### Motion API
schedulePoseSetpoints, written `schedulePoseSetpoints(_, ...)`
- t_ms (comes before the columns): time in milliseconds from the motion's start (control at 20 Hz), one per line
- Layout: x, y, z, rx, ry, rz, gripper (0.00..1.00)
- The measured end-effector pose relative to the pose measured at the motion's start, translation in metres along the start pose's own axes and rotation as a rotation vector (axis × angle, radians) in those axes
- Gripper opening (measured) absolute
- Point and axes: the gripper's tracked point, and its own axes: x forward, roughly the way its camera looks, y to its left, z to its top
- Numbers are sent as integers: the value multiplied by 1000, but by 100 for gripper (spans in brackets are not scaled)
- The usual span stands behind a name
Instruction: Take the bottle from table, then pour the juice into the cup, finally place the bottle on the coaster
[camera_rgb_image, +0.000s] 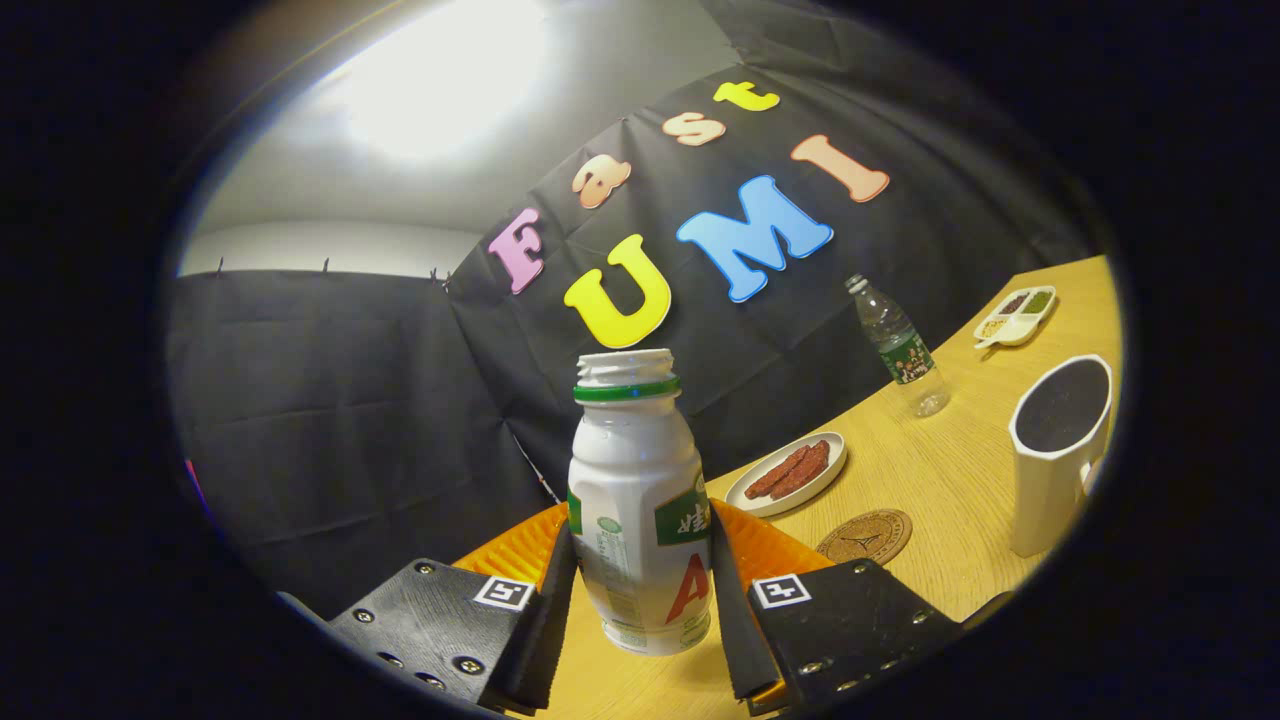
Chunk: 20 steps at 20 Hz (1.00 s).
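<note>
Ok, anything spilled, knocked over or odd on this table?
Nothing stands out. The uncapped white bottle stands upright between the gripper jaws, which press its sides. The cup, coaster, sausage plate and water bottle sit upright, with no spill visible.

- The gripper (640, 600) has both fingers pressed on the white bottle (638, 500), so no room remains between them.
- Just ahead, to the right, the round coaster (865, 536) lies flat with bare table (930, 470) around it.
- A plate of sausages (788, 472) sits just beyond the coaster, near its far edge.
- The tall white cup (1055, 455) stands right of the coaster, apart from it.
- A clear water bottle (898, 348) and a divided snack dish (1017, 315) stand farther back, well apart from the coaster.
</note>
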Motion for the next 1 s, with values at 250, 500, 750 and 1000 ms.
schedulePoseSetpoints(250,-11,-14,22,159,-76,-15,64)
schedulePoseSetpoints(500,-22,-20,47,328,-167,-15,64)
schedulePoseSetpoints(750,-28,-24,58,482,-231,-9,64)
schedulePoseSetpoints(1000,-29,-35,66,616,-288,-8,64)
